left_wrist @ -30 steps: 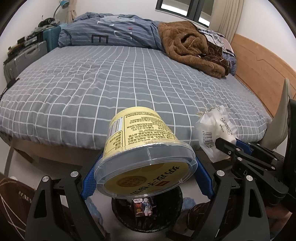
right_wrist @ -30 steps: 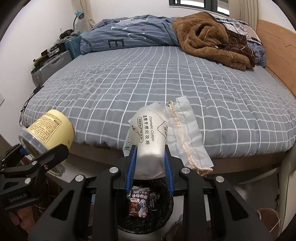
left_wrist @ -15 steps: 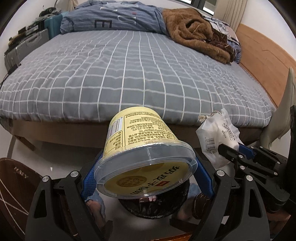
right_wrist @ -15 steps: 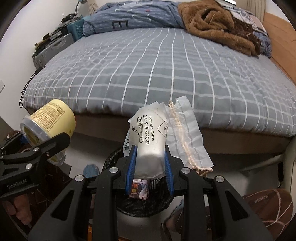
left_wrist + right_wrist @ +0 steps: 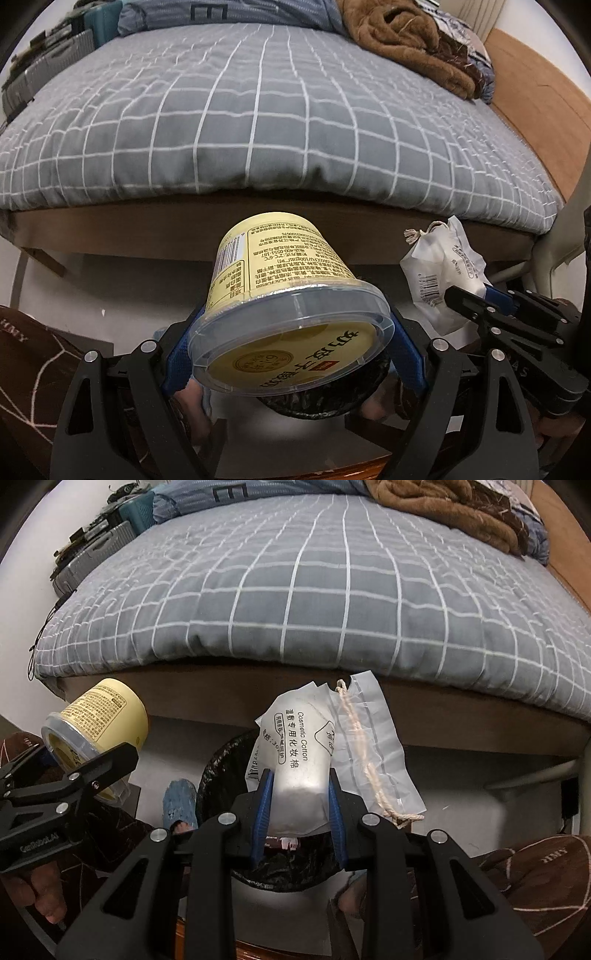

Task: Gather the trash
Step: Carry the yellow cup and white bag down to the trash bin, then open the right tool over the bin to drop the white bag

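Carrying both items over bin (image 5: 221, 760) | left gripper (image 5: 291, 347) clamping yoghurt tub (image 5: 284, 280) — jaws wide | right gripper (image 5: 298, 808) pinching cotton-pad bag (image 5: 295, 771) — jaws narrow | next: releasing above opening

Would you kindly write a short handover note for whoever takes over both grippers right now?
Left gripper: shut on the yellow cup, lid toward the camera.
Right gripper: shut on the cotton-pad bag.
Black-lined bin: on the floor by the bed, beneath both grippers, some trash already inside.
Done: both items picked up and brought over the bin.
Left: drop both in.
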